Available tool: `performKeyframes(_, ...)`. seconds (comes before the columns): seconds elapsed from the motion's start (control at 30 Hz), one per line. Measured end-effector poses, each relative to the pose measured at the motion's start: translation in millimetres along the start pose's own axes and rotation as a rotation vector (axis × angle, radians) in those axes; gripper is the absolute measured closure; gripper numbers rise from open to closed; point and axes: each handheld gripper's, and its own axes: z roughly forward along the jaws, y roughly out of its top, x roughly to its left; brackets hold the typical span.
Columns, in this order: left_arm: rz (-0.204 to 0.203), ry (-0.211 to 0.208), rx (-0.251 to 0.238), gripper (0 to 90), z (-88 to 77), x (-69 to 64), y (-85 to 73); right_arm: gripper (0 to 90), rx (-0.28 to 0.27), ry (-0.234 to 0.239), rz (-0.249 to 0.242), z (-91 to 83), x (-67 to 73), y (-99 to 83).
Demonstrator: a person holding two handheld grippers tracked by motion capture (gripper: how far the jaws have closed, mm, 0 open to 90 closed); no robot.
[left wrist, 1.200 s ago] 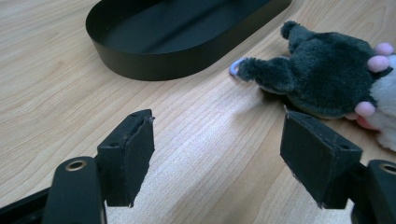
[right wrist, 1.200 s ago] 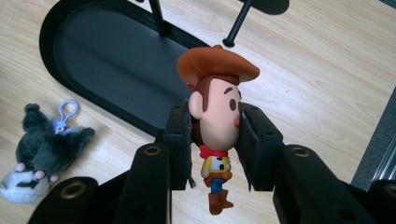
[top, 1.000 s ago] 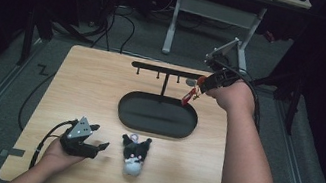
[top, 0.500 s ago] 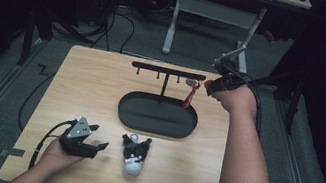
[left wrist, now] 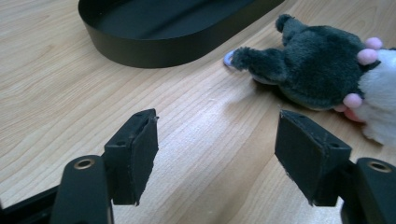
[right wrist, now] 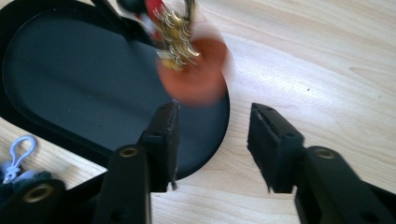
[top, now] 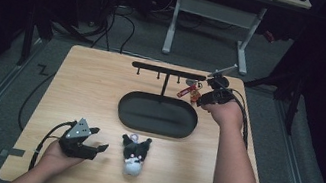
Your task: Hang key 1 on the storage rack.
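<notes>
The red-and-gold keychain (right wrist: 187, 51) hangs released just ahead of the parted right gripper (right wrist: 212, 140); the plush toy (left wrist: 322, 70), lying on the table just beyond the parted left gripper (left wrist: 215, 154), appears still to be hung.

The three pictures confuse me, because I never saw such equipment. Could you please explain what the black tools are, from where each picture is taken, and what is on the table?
No robot here: a person holds one two-jaw tool in each hand. The wide picture comes from a camera above the table. The other two come from cameras riding on each tool, looking along its jaws.

The left claw rests open near a plush toy. The right claw, also open and holding nothing, is beside a red and gold keychain that seems to hang from a black hook rack. The rack stands in a black oval tray. The keychain looks blurred in the right gripper view.
</notes>
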Motion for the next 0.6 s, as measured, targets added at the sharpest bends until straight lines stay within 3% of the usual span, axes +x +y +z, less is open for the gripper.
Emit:
performKeyframes(0.17, -0.018, 0.007, -0.014, 34.2, 1.8, -3.3, 2.4, 48.6, -0.044, -0.002, -0.011, -4.1, 0.2, -16.8)
performKeyframes(0.2, -0.021, 0.008, -0.007, 36.7, 3.1, -4.2, 3.1, 46.4, -0.080, -0.010, -0.025, -7.1, 1.9, -31.1)
performKeyframes(0.27, -0.026, 0.008, 0.000, 40.7, 4.7, -5.0, 3.6, 45.6, -0.090, -0.017, -0.029, -8.1, 3.2, -36.7)
performKeyframes(0.3, -0.021, 0.002, 0.017, 43.0, 7.5, -6.3, 4.1, 44.5, -0.139, -0.021, -0.051, -8.4, 7.2, -57.3)
performKeyframes(0.37, -0.019, -0.001, 0.028, 46.9, 9.6, -7.6, 4.0, 43.1, -0.170, -0.028, -0.081, -5.9, 11.4, -75.5)
performKeyframes(0.4, -0.017, 0.000, 0.040, 46.9, 12.3, -9.8, 3.9, 43.1, -0.170, -0.028, -0.081, -5.9, 11.4, -75.5)
performKeyframes(0.43, -0.010, 0.004, 0.056, 52.9, 15.5, -13.3, 4.6, 43.4, -0.219, -0.009, -0.077, -1.4, 14.2, -100.9)
performKeyframes(0.47, -0.010, 0.004, 0.056, 55.5, 15.5, -13.3, 4.6, 43.4, -0.219, -0.009, -0.077, -1.4, 14.2, -100.9)
performKeyframes(0.5, -0.011, 0.000, 0.074, 59.3, 18.9, -17.1, 6.1, 42.9, -0.250, 0.006, -0.079, 3.5, 15.8, -120.8)
performKeyframes(0.53, -0.011, 0.000, 0.074, 60.6, 18.9, -17.1, 6.1, 42.9, -0.250, 0.006, -0.079, 3.5, 15.8, -120.8)
performKeyframes(0.57, -0.019, 0.001, 0.091, 62.8, 22.9, -20.9, 7.2, 43.0, -0.289, 0.003, -0.080, 9.4, 18.2, -146.9)
performKeyframes(0.6, -0.022, 0.007, 0.097, 65.6, 24.6, -23.0, 7.4, 43.0, -0.304, 0.009, -0.075, 11.5, 18.9, -155.9)
